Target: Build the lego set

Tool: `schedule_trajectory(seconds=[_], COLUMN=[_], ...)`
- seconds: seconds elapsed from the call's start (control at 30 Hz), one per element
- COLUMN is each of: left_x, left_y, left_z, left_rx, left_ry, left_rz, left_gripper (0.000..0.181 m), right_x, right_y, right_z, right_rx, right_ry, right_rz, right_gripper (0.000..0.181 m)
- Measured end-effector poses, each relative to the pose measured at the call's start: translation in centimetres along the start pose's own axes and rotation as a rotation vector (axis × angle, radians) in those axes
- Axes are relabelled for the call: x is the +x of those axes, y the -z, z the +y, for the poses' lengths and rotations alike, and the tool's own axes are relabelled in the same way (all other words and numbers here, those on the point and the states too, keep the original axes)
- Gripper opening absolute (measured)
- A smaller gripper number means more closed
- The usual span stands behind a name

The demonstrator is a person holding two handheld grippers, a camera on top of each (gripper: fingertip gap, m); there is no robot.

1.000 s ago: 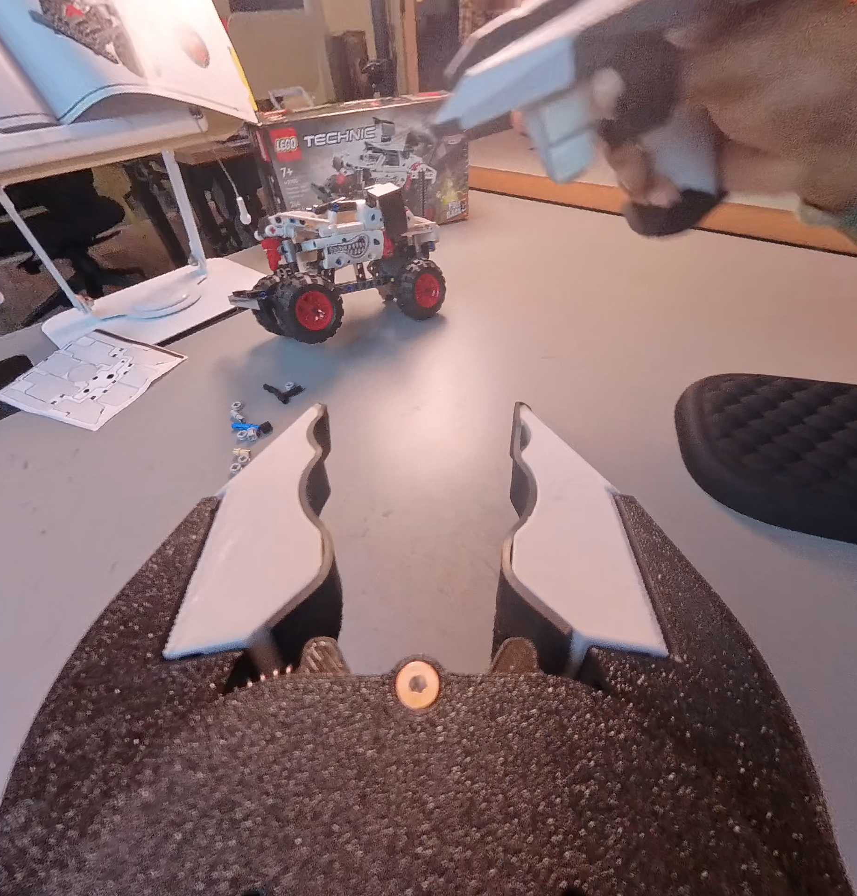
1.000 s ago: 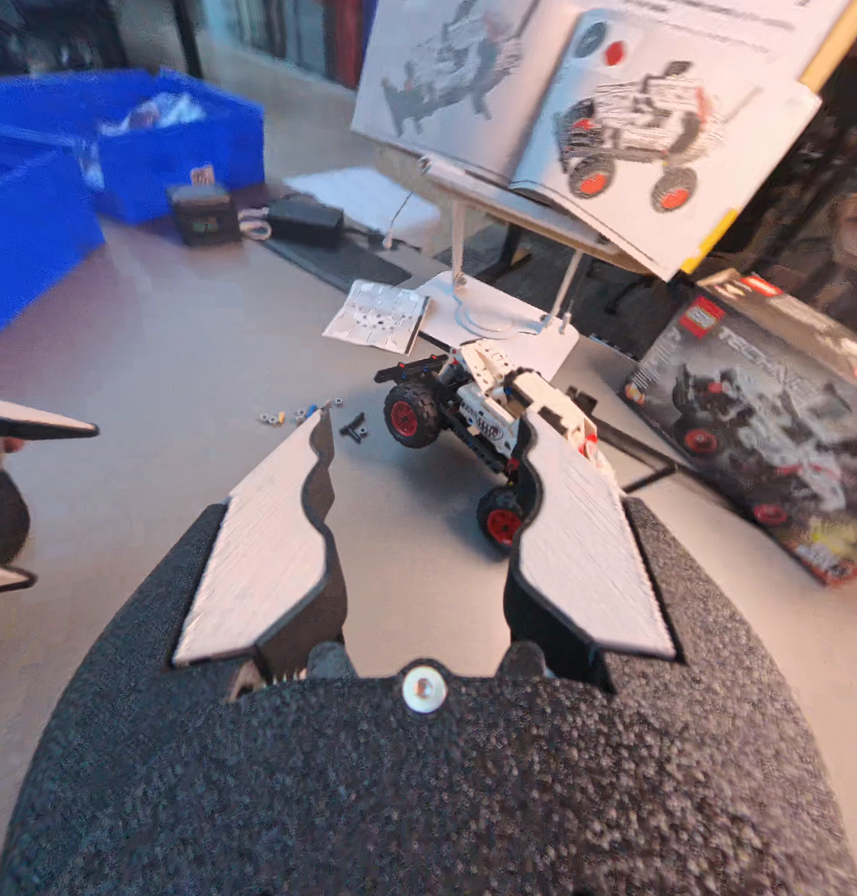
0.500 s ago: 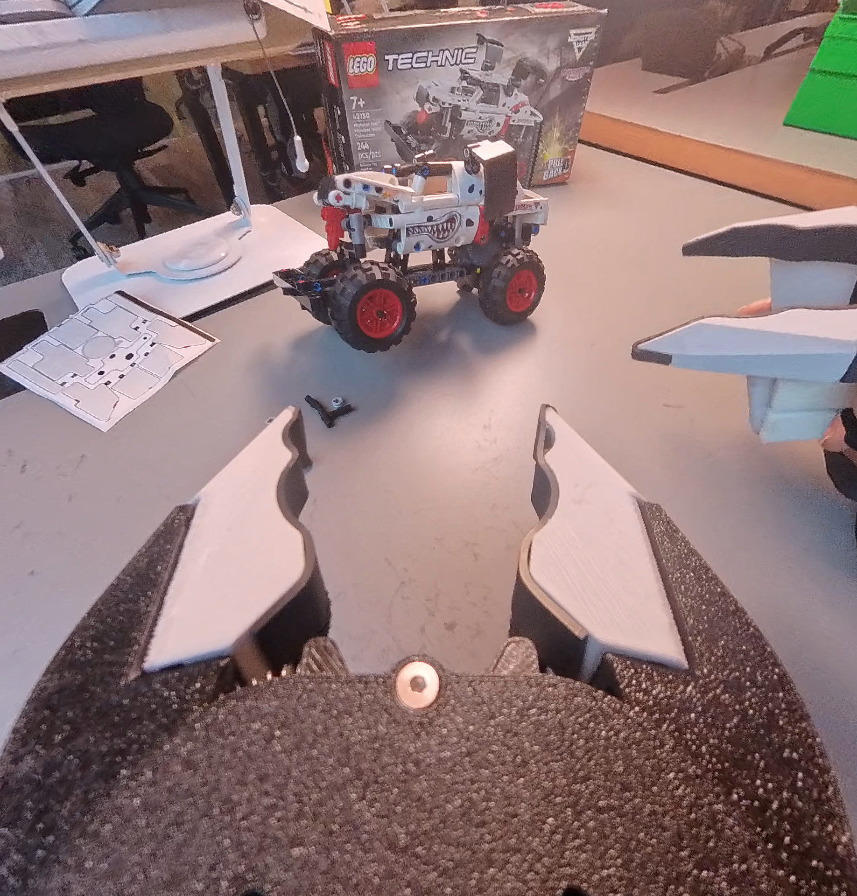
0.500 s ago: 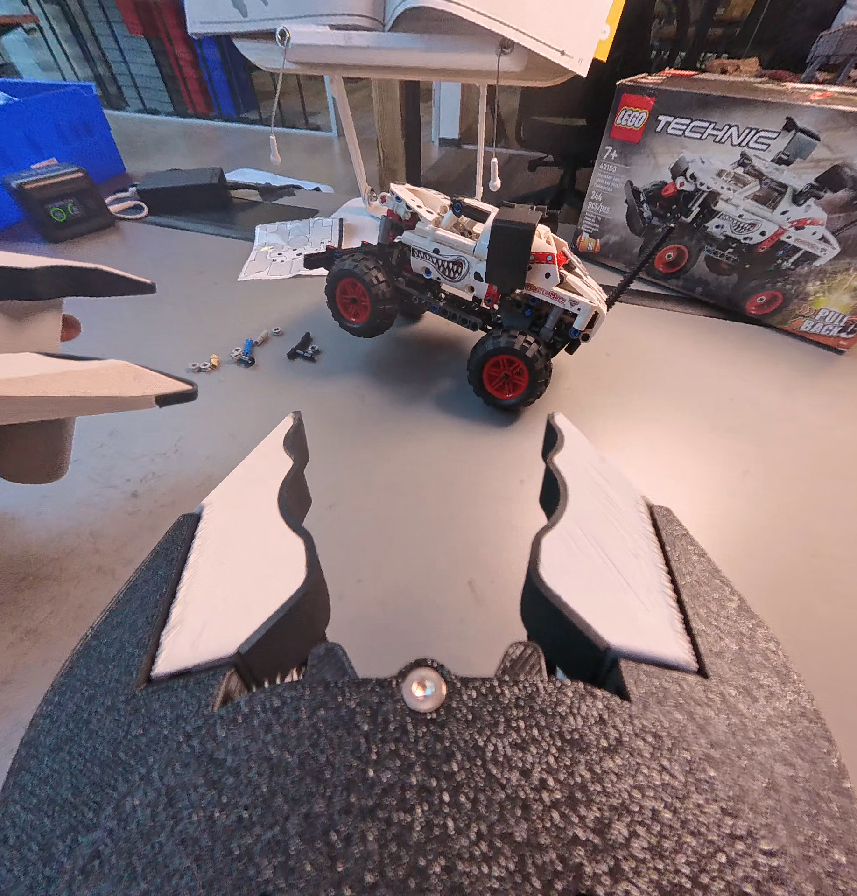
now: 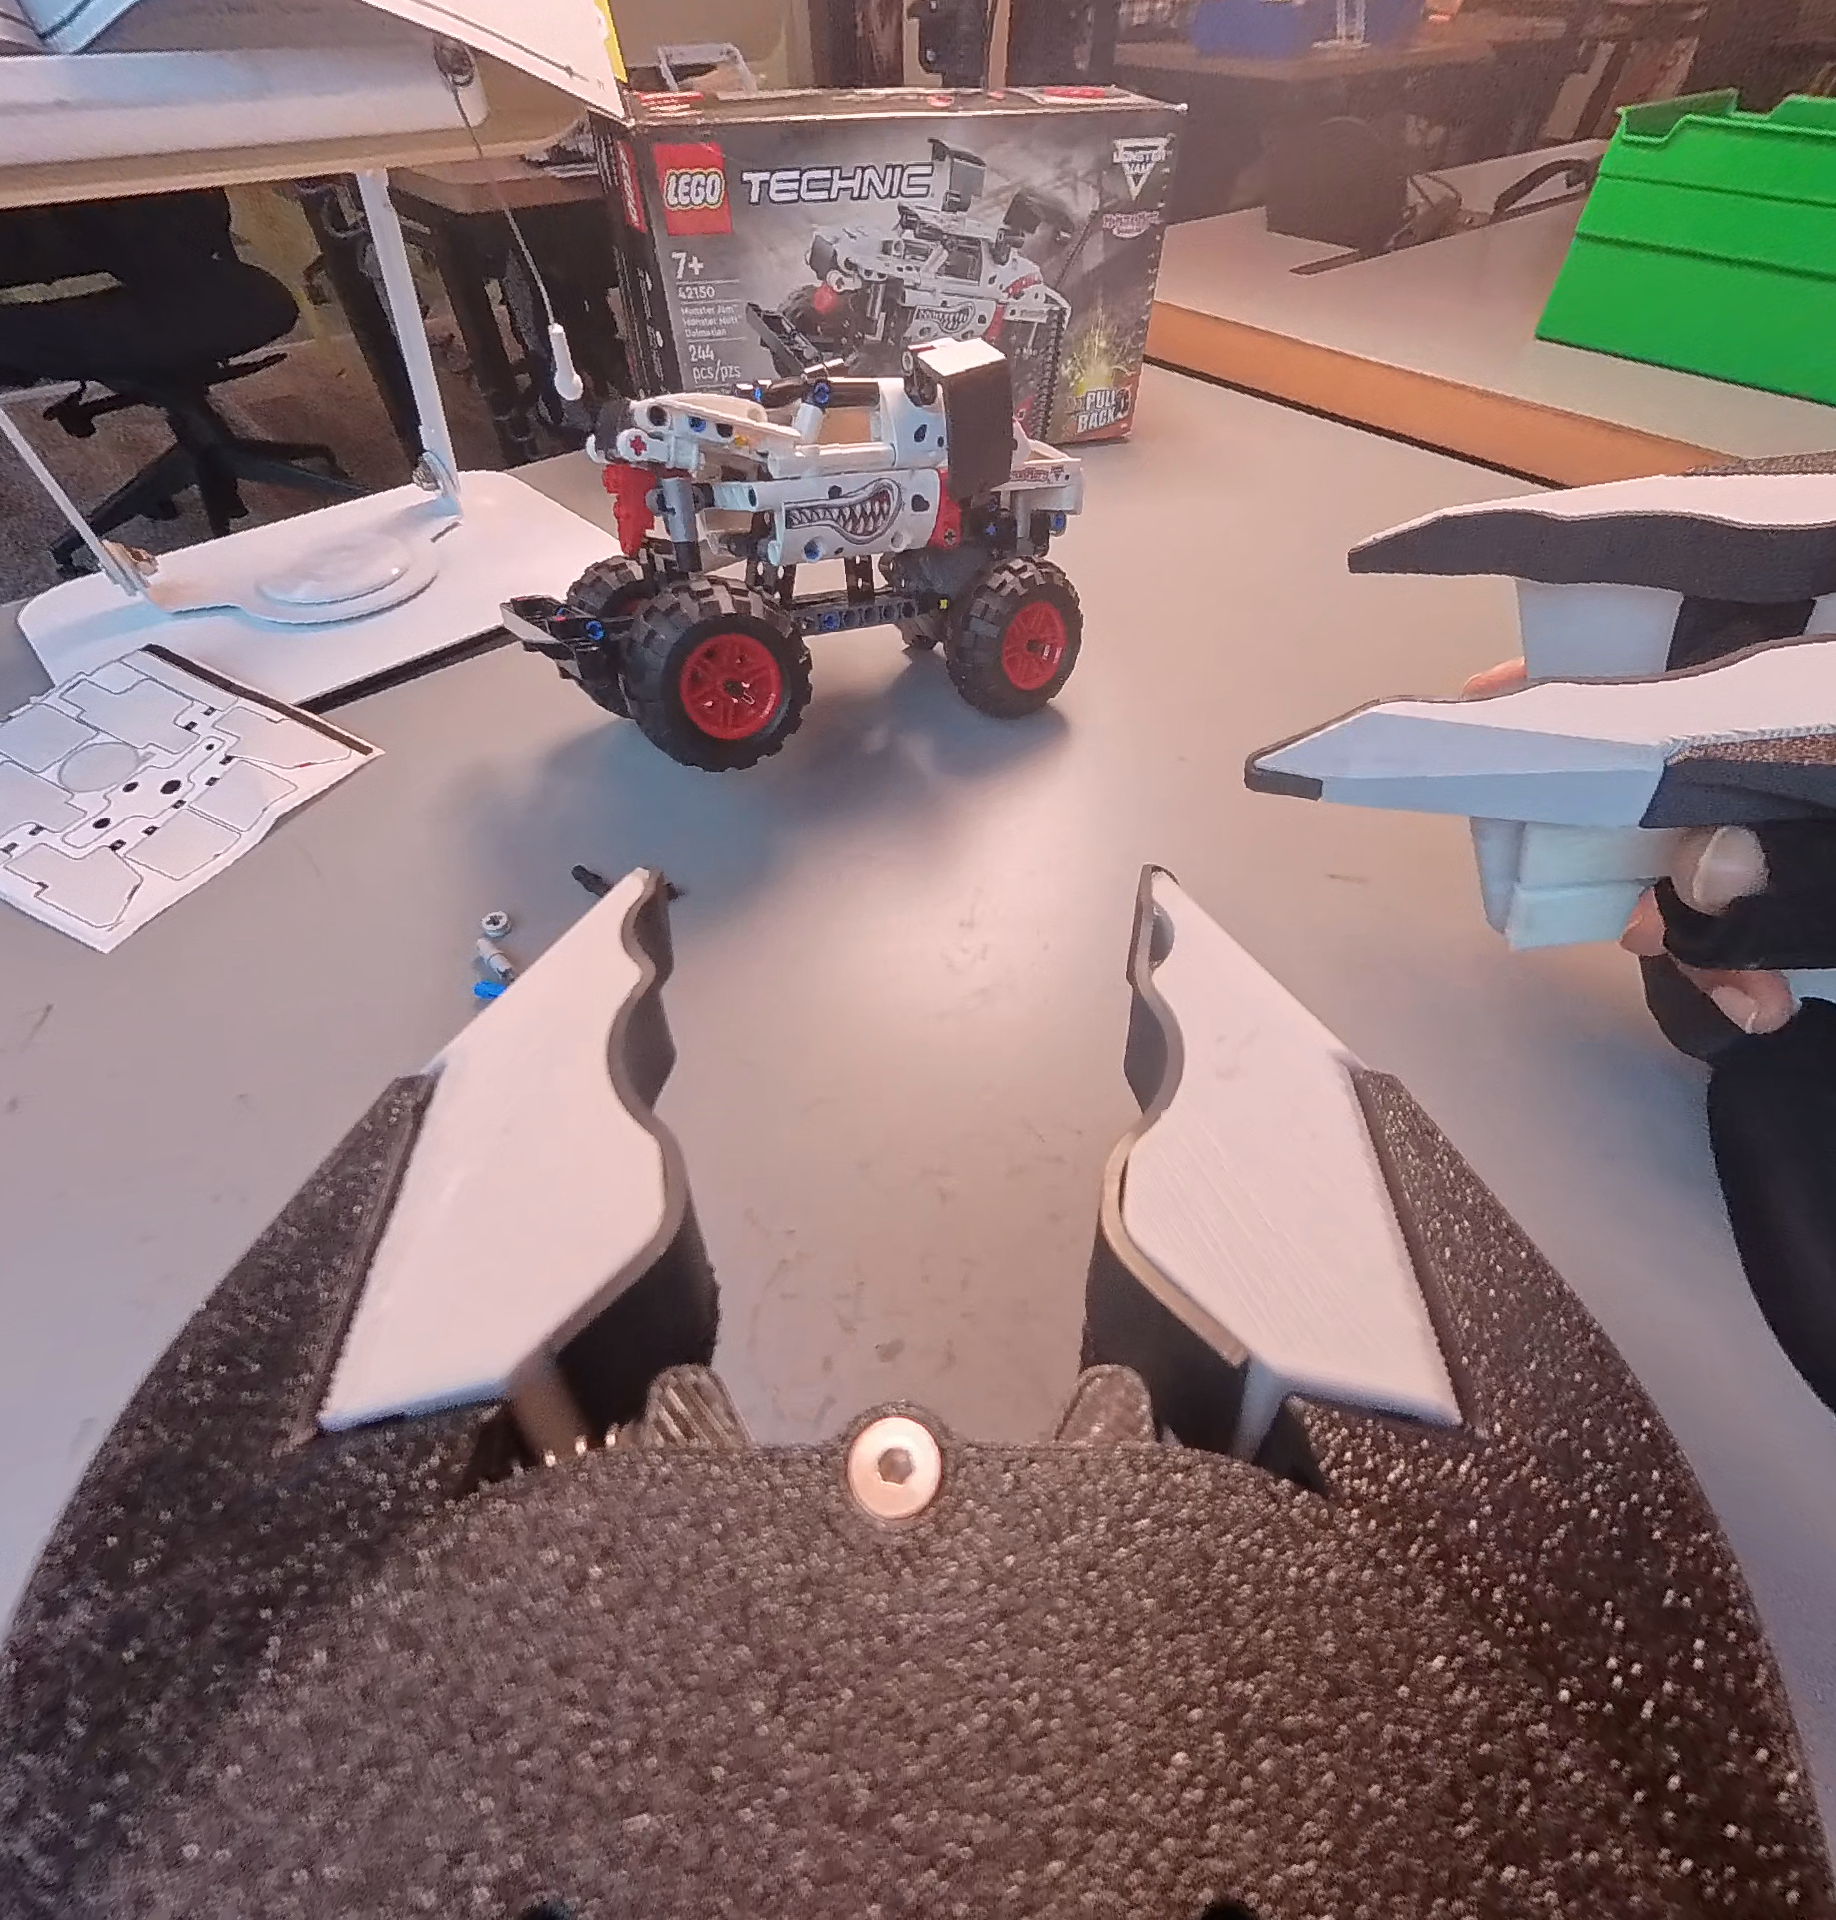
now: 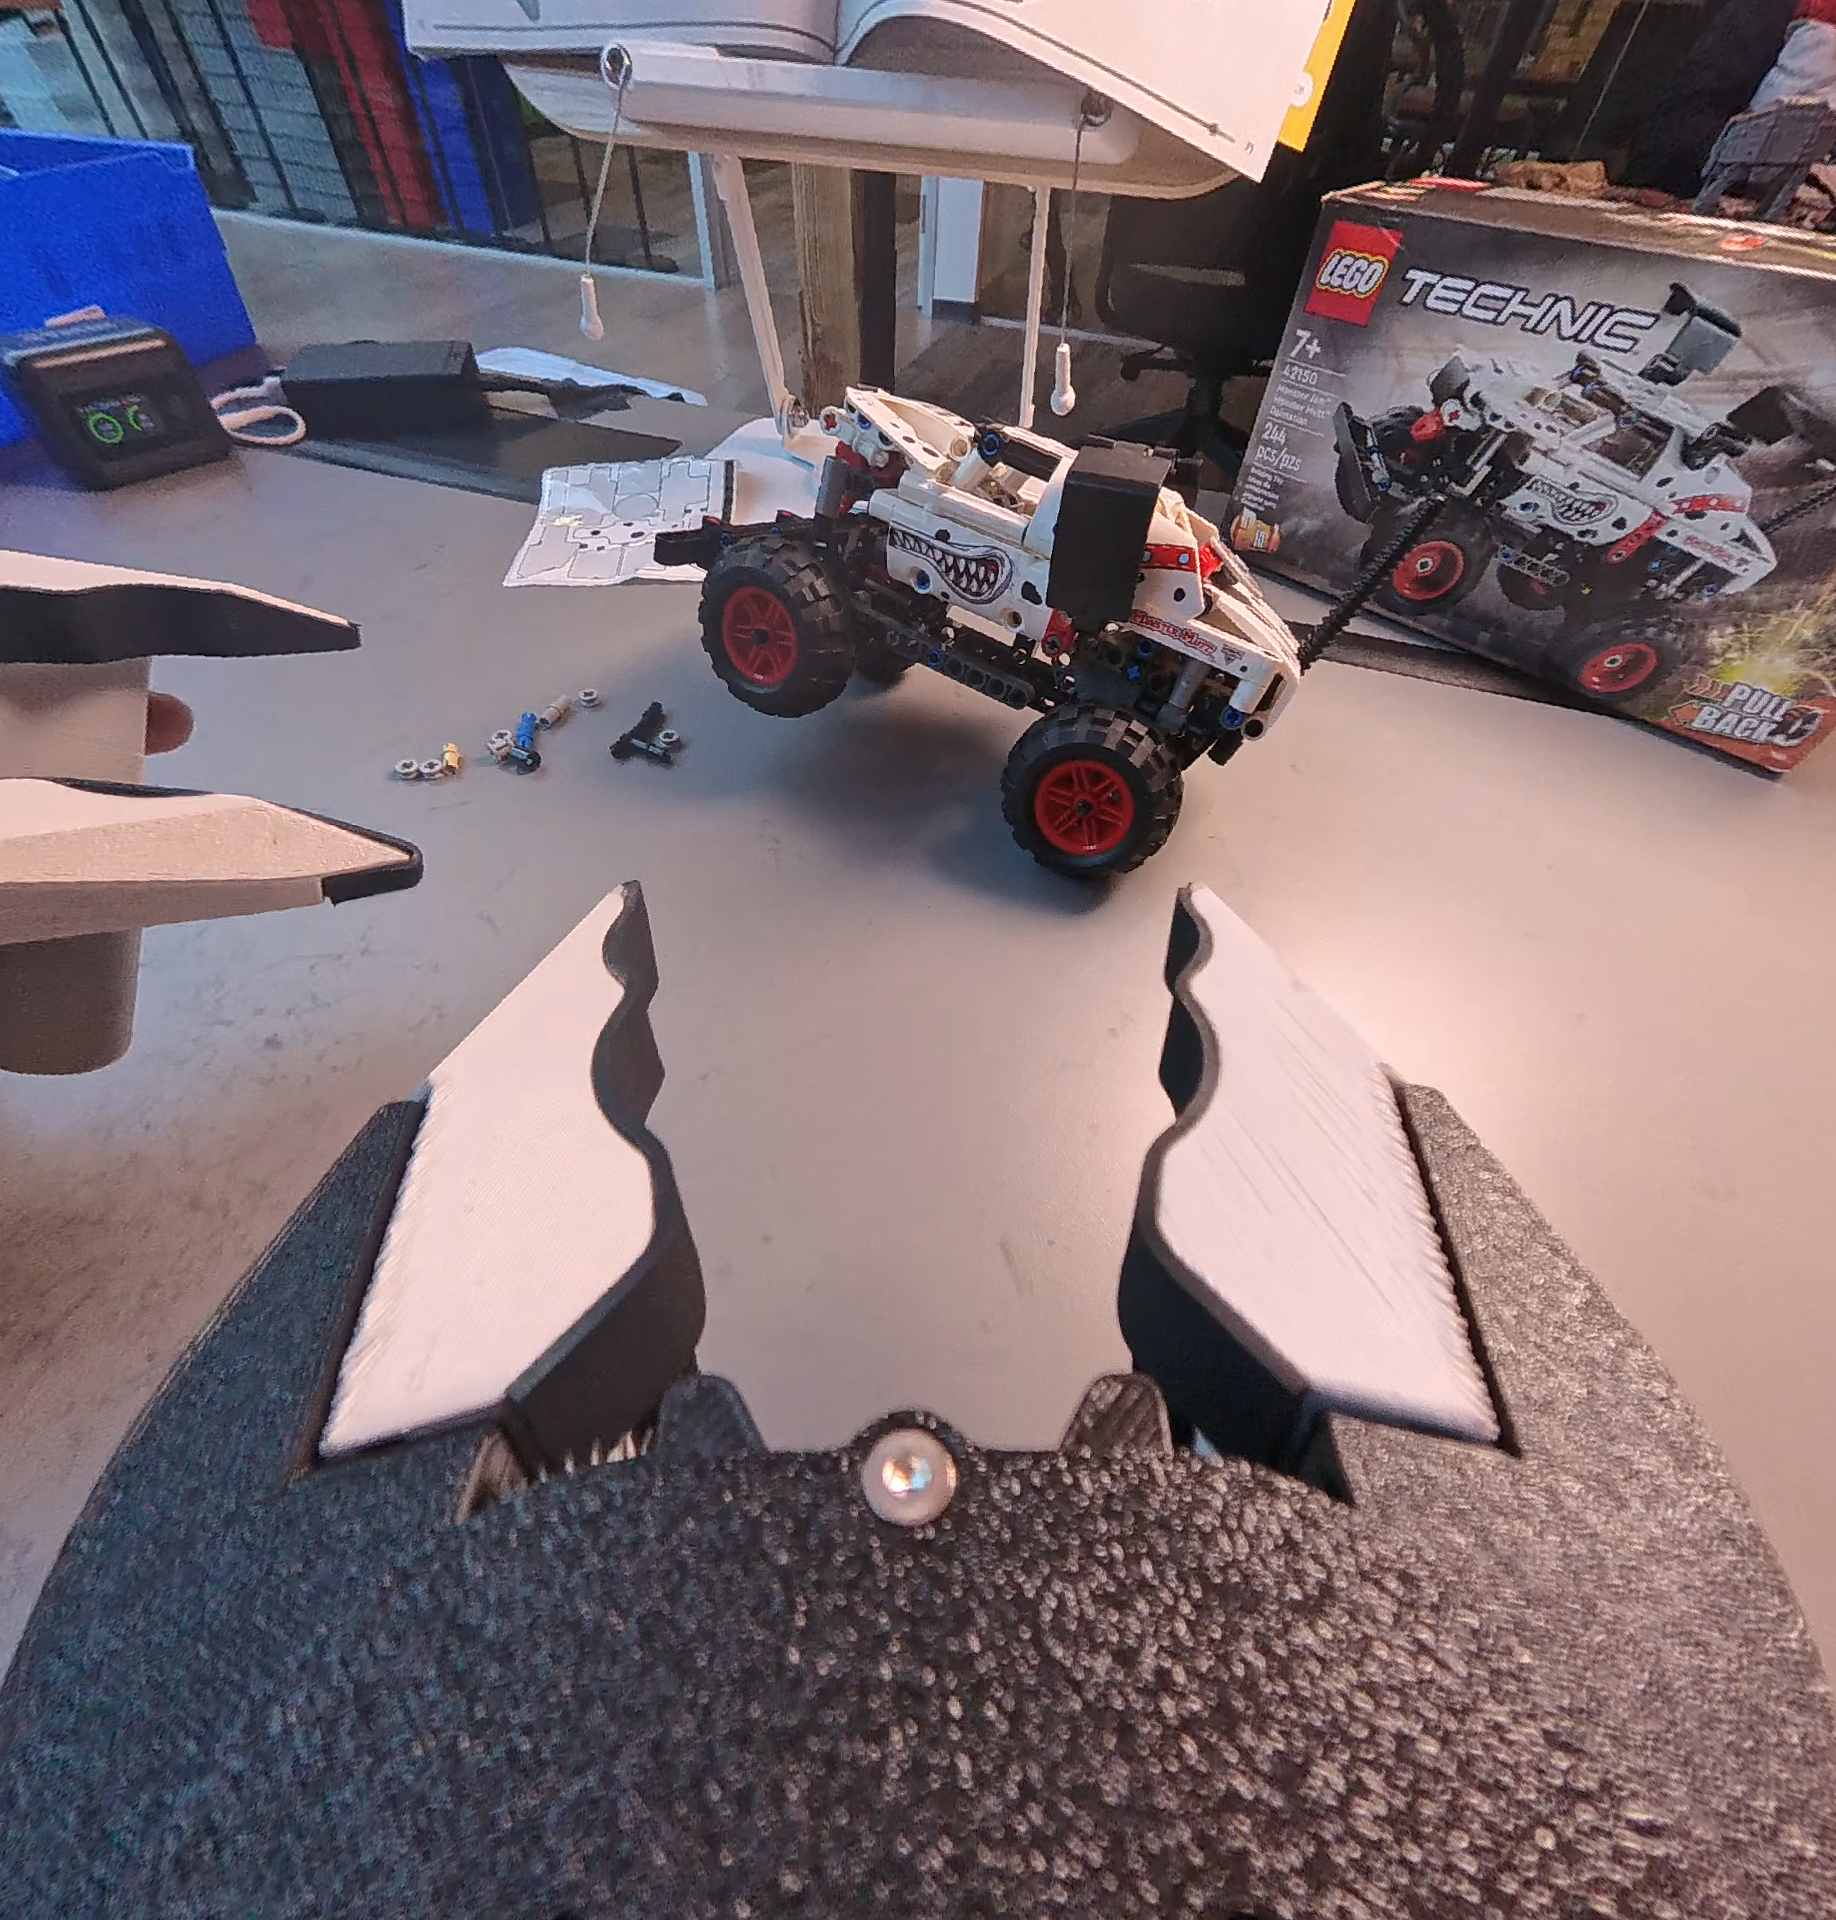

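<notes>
A white lego monster truck [image 5: 820, 561] with red hubs and black tyres stands on the grey table; it also shows in the right wrist view [image 6: 987, 634]. Several small loose lego pieces [image 6: 535, 732] lie on the table left of it, partly hidden behind my left finger in the left wrist view [image 5: 493, 951]. My left gripper [image 5: 898, 894] is open and empty, short of the truck. My right gripper [image 6: 909, 904] is open and empty, also short of the truck. Each gripper shows at the edge of the other's view, the right one [image 5: 1329, 665] and the left one [image 6: 374, 743].
The lego box [image 5: 893, 239] stands behind the truck. A white book stand [image 5: 301, 582] holds the open instruction booklet [image 6: 893, 62] at the back left. A sticker sheet [image 5: 135, 790] lies left. A green bin [image 5: 1724, 260], blue bins [image 6: 72, 260] and a black device [image 6: 103, 400] are farther off.
Both grippers have swung round and settled facing the truck, side by side. The truck has not moved. Both jaws stay open.
</notes>
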State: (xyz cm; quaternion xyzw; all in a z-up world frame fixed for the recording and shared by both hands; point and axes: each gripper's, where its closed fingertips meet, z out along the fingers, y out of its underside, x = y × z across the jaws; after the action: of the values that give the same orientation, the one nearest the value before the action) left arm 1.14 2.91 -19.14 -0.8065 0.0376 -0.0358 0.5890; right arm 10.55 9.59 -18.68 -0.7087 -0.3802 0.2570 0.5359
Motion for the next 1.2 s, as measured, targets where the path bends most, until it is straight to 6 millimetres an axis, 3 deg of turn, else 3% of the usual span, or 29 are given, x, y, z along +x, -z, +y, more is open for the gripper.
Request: schedule_trajectory(seconds=[1.2], left_x=[-1.3], left_y=[0.0], left_z=[0.3], left_rx=[-0.044], left_ry=[-0.145], left_rz=[-0.137], left_gripper=[0.084], right_x=[-0.7], right_y=[-0.1], right_z=[0.1], right_rx=[0.000], right_ry=[0.042], right_rz=[-0.011], right_gripper=[0.096])
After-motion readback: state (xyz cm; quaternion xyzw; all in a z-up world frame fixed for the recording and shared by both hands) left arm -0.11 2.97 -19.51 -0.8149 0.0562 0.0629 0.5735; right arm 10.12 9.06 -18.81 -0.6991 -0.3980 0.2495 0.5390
